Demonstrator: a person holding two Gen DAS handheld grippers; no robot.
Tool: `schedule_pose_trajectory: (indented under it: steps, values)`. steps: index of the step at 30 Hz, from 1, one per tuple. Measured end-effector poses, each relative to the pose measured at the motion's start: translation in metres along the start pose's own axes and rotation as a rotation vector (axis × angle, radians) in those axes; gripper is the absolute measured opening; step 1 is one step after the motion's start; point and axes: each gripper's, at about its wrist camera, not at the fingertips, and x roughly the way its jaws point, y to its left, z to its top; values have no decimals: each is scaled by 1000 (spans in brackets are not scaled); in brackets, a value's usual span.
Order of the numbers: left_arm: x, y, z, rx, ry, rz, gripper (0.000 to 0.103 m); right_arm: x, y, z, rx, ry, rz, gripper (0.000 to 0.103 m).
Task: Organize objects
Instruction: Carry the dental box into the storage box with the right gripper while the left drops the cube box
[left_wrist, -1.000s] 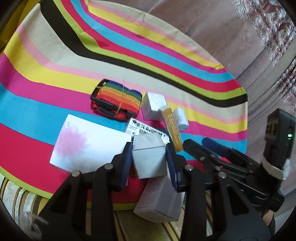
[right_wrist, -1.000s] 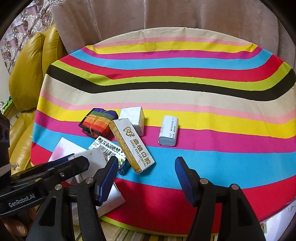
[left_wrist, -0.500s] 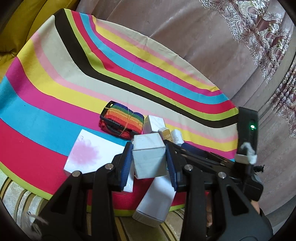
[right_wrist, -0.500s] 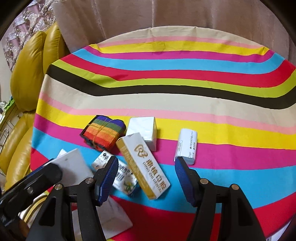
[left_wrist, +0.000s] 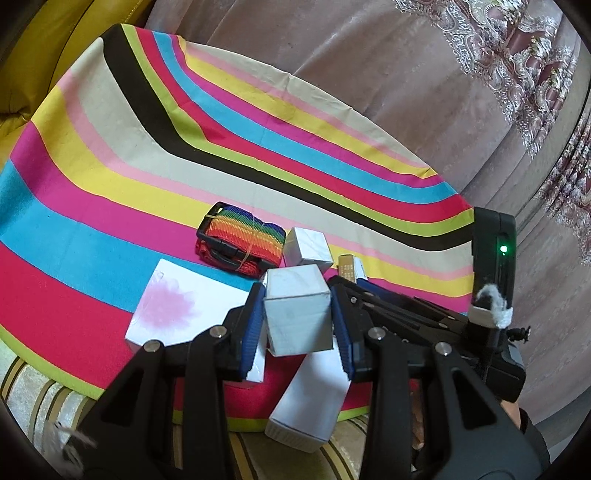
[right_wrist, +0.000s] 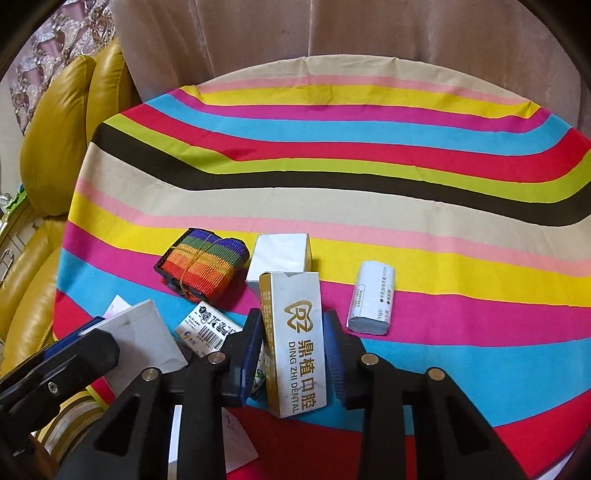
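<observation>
The right claw (right_wrist: 292, 352) had just been closing, and its blue pads now pressed on the two long sides of the gold-and-white dental box (right_wrist: 293, 343), which stood tilted between them above the table (right_wrist: 369, 206), its far end near a small white carton (right_wrist: 279, 258). The left claw (left_wrist: 297, 325) was clamped on a grey-white cube box (left_wrist: 297, 314), held clear of the cloth at the near edge of the table.

Around these lay the rest of the pile. A rolled rainbow strap (right_wrist: 201, 264) sat just left of the small white carton. A barcoded packet (right_wrist: 212, 326) lay partly under the dental box and the right claw's left finger. A small white packet with printed text (right_wrist: 372, 297) rested apart on the right, across the pink and yellow stripes. In the left wrist view a flat white box with a pink flower (left_wrist: 184, 306) lay beside the left claw, and a long white box (left_wrist: 306, 398) hung over the table's edge beneath it. A yellow leather sofa (right_wrist: 66, 147) and pale curtains (right_wrist: 332, 29) stood beyond the table.

The step in hand looked like the pick-up, both claws loaded. The next move would likely call for lifting the dental box straight clear of the barcoded packet, then setting each box down squarely in a tidy row, without nudging the overhanging box off the edge.
</observation>
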Motion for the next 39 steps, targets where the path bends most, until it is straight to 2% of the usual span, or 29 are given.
schedule_pose_trajectory:
  steps: [6,20,25,39]
  values:
    - [-2,-8,-2,45,-15,12,40,-15,-8,-4,46,-33,-10,35]
    - [-11,-41,-6,143,-39,19,40,-59,-35,-33,126,-42,-41,35]
    - [-10,-58,-10,169,-31,-1,40,-72,-50,-45,168,-36,-63,35]
    - [3,-122,-33,271,35,-118,40,-116,-93,-86,255,-38,-129,35]
